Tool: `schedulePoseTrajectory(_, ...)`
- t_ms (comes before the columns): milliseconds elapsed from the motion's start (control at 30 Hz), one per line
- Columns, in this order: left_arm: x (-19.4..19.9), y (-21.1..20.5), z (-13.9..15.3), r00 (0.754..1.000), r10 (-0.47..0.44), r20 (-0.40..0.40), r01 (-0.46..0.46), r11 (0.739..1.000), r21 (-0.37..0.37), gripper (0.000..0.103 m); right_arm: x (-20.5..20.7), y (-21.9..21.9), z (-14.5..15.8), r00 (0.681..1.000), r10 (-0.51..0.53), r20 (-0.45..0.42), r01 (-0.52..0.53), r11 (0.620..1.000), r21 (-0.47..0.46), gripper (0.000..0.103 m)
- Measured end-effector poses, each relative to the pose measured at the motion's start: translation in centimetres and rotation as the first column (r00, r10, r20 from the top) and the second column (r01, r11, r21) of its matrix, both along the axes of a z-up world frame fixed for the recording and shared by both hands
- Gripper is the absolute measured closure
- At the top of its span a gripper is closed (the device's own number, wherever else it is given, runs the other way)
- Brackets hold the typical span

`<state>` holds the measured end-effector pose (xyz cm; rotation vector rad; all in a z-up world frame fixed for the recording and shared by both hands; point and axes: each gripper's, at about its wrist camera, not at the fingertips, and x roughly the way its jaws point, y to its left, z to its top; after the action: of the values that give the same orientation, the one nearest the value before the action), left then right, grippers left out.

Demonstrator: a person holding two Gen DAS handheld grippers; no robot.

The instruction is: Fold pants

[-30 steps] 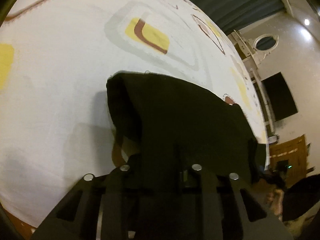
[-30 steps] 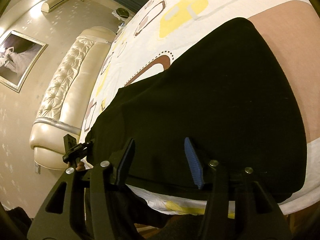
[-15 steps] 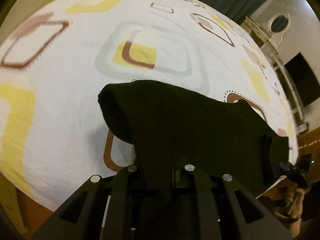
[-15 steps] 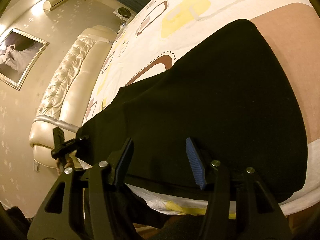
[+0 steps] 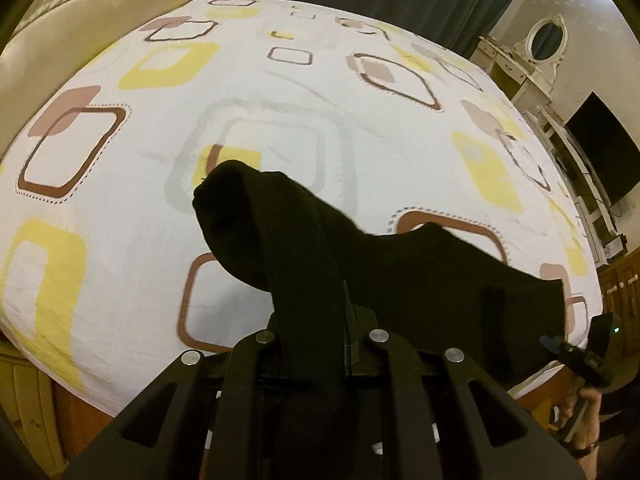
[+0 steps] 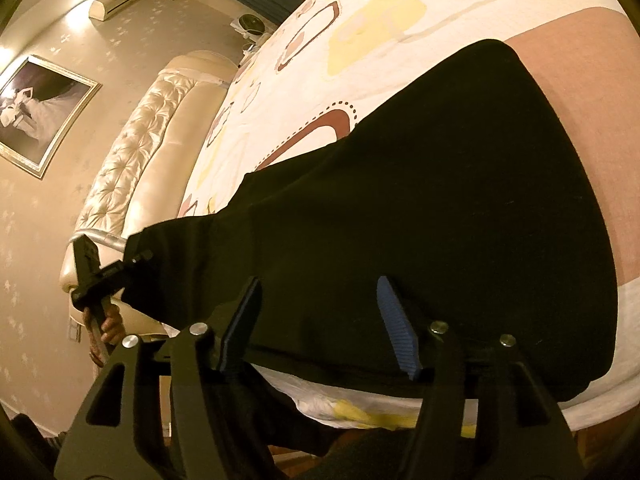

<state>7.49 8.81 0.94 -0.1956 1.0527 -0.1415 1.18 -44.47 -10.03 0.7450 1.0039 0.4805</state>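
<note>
Black pants (image 6: 440,208) lie along the near edge of the bed. One end (image 5: 280,240) is lifted off the sheet and draped over my left gripper (image 5: 316,312), which is shut on the cloth; its fingertips are hidden under the fabric. The right wrist view shows that left gripper (image 6: 136,258) at the left, holding the raised leg end. My right gripper (image 6: 320,320) hovers over the other end of the pants at the bed edge. Its jaws are opening, and the blue pads (image 6: 394,328) stand apart from the cloth lying below them. The right gripper (image 5: 576,350) also shows low right in the left wrist view.
The bed sheet (image 5: 280,120) is white with yellow and brown squares. A cream tufted headboard (image 6: 132,148) stands at the far end. A white dresser with an oval mirror (image 5: 544,40) and a dark screen (image 5: 600,148) line the wall on the right. A wooden bed frame (image 5: 24,392) edges the mattress.
My left gripper has risen and tilted, lifting the pants end higher off the sheet. The right gripper stayed put and its jaws spread a little wider.
</note>
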Motion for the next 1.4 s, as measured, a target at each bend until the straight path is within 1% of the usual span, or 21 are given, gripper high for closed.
schedulePoseTrajectory(67, 0.1, -1.2, 0.7, 1.0, -0.012, 0.007, 0.012, 1.0, -0.002, 0.09, 0.0, 0.2, 0.1, 1.0, 0.005, 0.003, -0.005, 1.0, -0.009, 0.041)
schedulePoseTrajectory(300, -0.1, -7.3, 2.8, 0.996, -0.08, 0.042, 0.078, 0.996, 0.041, 0.09, 0.0, 0.1, 0.2, 1.0, 0.006, 0.004, -0.006, 1.0, -0.007, 0.04)
schedulePoseTrajectory(433, 0.0, -11.2, 2.6, 0.992, -0.119, 0.039, 0.116, 0.991, 0.068, 0.09, 0.0, 0.1, 0.1, 1.0, 0.005, 0.004, -0.005, 1.0, -0.004, 0.04)
schedulePoseTrajectory(500, 0.0, -13.5, 2.2, 0.989, -0.138, 0.044, 0.134, 0.986, 0.095, 0.09, 0.0, 0.1, 0.2, 1.0, 0.006, 0.006, -0.006, 1.0, -0.004, 0.04)
schedulePoseTrajectory(600, 0.0, -17.6, 1.2, 0.984, -0.17, 0.05, 0.161, 0.977, 0.143, 0.09, 0.0, 0.1, 0.1, 1.0, 0.008, 0.008, -0.008, 1.0, -0.002, 0.04)
schedulePoseTrajectory(667, 0.1, -19.4, 0.3, 0.982, -0.182, 0.041, 0.174, 0.972, 0.157, 0.09, 0.0, 0.0, 0.0, 1.0, 0.007, 0.009, -0.007, 1.0, 0.001, 0.04)
schedulePoseTrajectory(767, 0.3, -22.5, -1.7, 0.98, -0.2, 0.019, 0.193, 0.964, 0.183, 0.09, -0.1, 0.0, 0.1, 1.0, 0.008, 0.011, -0.008, 1.0, 0.003, 0.04)
schedulePoseTrajectory(833, 0.4, -24.3, -3.4, 0.979, -0.205, 0.006, 0.199, 0.957, 0.213, 0.09, -0.1, 0.0, 0.1, 1.0, 0.006, 0.012, -0.006, 1.0, 0.006, 0.04)
schedulePoseTrajectory(933, 0.5, -26.1, -5.6, 0.978, -0.21, -0.016, 0.207, 0.946, 0.248, 0.09, -0.1, -0.1, 0.0, 1.0, 0.003, 0.012, -0.003, 1.0, 0.013, 0.04)
schedulePoseTrajectory(1033, 0.2, -27.5, -7.7, 0.976, -0.215, -0.035, 0.215, 0.933, 0.289, 0.09, -0.1, -0.2, 0.0, 1.0, -0.001, 0.012, 0.001, 1.0, 0.023, 0.04)
schedulePoseTrajectory(1100, 0.0, -28.0, -8.7, 0.977, -0.21, -0.029, 0.208, 0.923, 0.323, 0.09, -0.2, -0.2, -0.1, 1.0, -0.002, 0.012, 0.002, 1.0, 0.028, 0.04)
schedulePoseTrajectory(1200, -0.3, -28.7, -9.1, 0.978, -0.208, -0.007, 0.197, 0.911, 0.363, 0.09, -0.2, -0.3, -0.1, 1.0, -0.003, 0.013, 0.003, 0.999, 0.033, 0.04)
schedulePoseTrajectory(1400, -0.8, -29.2, -9.2, 0.974, -0.224, 0.021, 0.196, 0.891, 0.409, 0.09, -0.1, -0.3, -0.2, 1.0, -0.004, 0.014, 0.003, 0.999, 0.042, 0.04)
